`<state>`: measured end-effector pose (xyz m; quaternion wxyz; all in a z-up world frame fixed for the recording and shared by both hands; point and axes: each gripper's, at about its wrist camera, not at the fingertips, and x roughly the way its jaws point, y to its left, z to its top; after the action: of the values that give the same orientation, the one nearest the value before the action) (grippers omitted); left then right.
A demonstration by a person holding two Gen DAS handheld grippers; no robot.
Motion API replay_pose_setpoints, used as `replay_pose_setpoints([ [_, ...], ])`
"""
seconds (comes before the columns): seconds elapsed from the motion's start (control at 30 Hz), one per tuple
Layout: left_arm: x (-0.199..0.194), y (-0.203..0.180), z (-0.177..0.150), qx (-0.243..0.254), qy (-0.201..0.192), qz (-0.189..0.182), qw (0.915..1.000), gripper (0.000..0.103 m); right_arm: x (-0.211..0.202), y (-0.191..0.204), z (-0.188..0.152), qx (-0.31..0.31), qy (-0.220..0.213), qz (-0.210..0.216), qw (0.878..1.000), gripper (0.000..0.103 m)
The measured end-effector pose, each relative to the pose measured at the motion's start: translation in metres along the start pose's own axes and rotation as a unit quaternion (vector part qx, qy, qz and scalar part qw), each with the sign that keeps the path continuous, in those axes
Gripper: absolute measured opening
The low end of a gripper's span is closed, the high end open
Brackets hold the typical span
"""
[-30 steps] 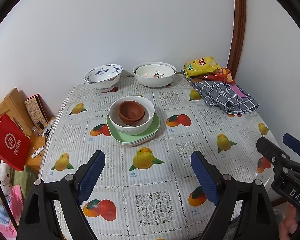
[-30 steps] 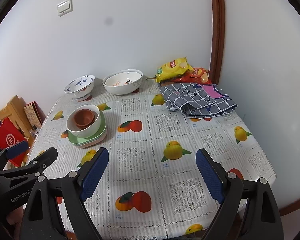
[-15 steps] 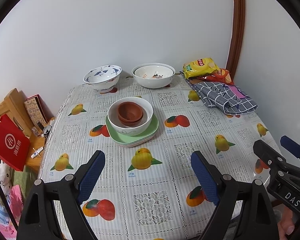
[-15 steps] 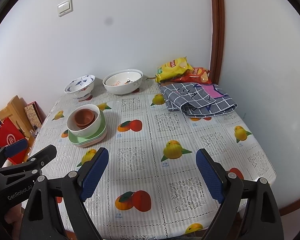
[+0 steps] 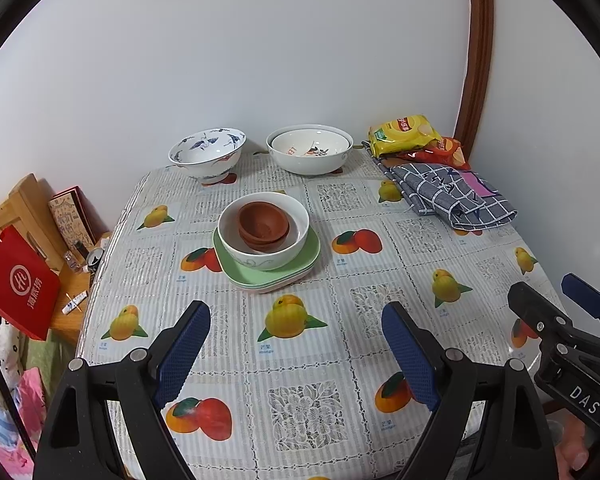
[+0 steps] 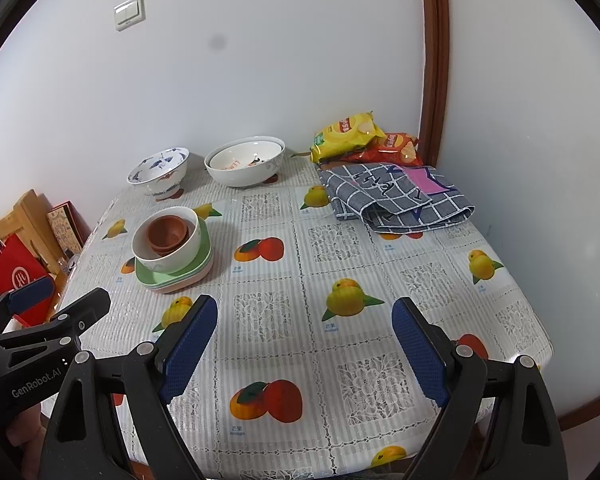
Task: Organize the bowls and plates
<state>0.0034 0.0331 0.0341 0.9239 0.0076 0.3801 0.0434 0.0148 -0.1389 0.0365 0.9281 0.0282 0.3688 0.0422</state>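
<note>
Crockery sits mid-table: brown bowls nested in a white bowl atop green plates. Left gripper and right gripper hover spread wide, empty, near the table's front edge. Lifting the whole stack by one rim would likely tip it and spill the loose bowls.

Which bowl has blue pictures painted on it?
The footed bowl at the back left by the wall. The other white bowls have no blue birds.
</note>
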Motion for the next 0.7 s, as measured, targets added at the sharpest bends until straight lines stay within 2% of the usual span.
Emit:
replay_pose_setpoints([
  [0.7, 0.0005, 0.0021, -0.0012, -0.006, 0.000, 0.001, 1.0000, 0.087, -0.0021, 0.0027, -0.0023, -0.004, -0.002, 0.000, 1.000, 0.088],
])
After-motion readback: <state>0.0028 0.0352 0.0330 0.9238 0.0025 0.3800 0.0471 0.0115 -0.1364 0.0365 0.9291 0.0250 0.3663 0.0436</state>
